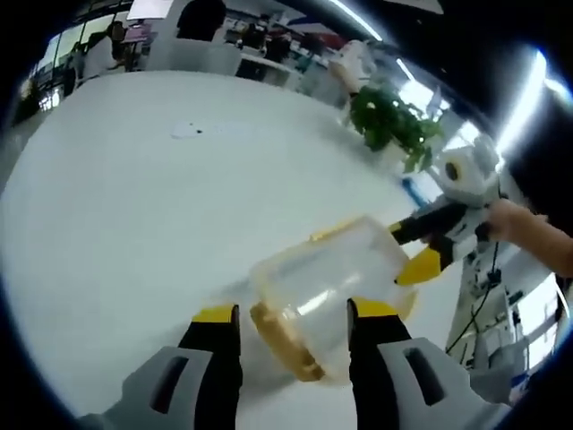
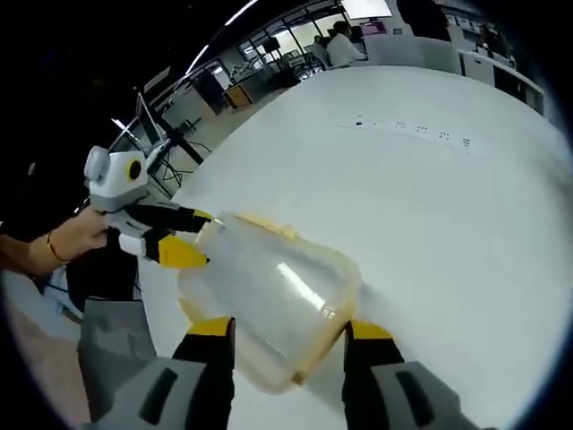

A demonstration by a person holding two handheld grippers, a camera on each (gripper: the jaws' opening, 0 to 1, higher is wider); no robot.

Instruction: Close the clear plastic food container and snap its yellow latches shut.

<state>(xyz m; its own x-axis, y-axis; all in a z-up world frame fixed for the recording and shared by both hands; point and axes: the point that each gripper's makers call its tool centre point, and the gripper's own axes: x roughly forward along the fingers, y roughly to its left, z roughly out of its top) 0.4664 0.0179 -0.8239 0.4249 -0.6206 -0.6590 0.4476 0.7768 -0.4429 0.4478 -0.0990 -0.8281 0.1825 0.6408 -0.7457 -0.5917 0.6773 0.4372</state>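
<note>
The clear plastic container (image 1: 327, 282) lies tilted on the white table (image 1: 134, 206), with a yellow latch (image 1: 285, 342) along its near edge and yellow trim on its far edge. My left gripper (image 1: 293, 312) is open, its yellow-tipped jaws standing on either side of the container's near end. My right gripper (image 1: 408, 251) comes in from the right, its yellow tip against the container's far corner. In the right gripper view the container (image 2: 269, 296) sits between the open jaws of the right gripper (image 2: 288, 330), and the left gripper (image 2: 197, 236) touches its far left end.
A green plant (image 1: 394, 121) stands past the table's far right edge. A hand (image 2: 54, 246) holds the left gripper. People sit at desks (image 2: 340, 45) behind the table. Small dark marks (image 2: 412, 130) dot the wide bare tabletop (image 2: 466, 224).
</note>
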